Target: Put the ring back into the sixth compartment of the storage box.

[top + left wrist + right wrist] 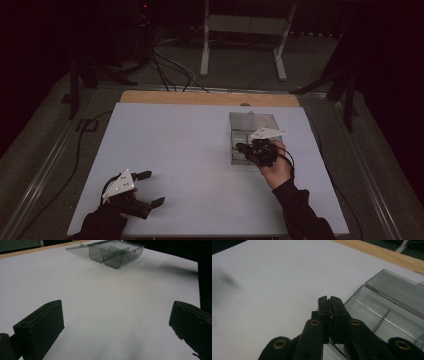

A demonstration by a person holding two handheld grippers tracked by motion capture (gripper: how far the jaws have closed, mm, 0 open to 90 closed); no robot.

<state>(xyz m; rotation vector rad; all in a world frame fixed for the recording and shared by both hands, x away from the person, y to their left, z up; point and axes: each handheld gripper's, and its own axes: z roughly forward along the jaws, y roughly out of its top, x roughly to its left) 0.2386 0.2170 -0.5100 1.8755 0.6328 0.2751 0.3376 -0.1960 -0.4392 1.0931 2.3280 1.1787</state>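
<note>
A clear grey plastic box (250, 125) with several compartments stands on the right half of the white table (175, 145). Its lid (397, 287) lies open flat beside it. My right gripper (243, 148) is over the box's near left corner, and in the right gripper view its jaws (329, 300) are pressed together with nothing visible between them. My left gripper (152, 188) rests low at the table's near left, far from the box (116, 252). It (117, 325) is open wide, with only bare table between its fingers.
A wooden strip (210, 98) runs along the table's far edge. Beyond it, a white metal stand (240, 30) and loose cables (170, 65) lie on the dark floor. A cable (80, 150) trails down the table's left side.
</note>
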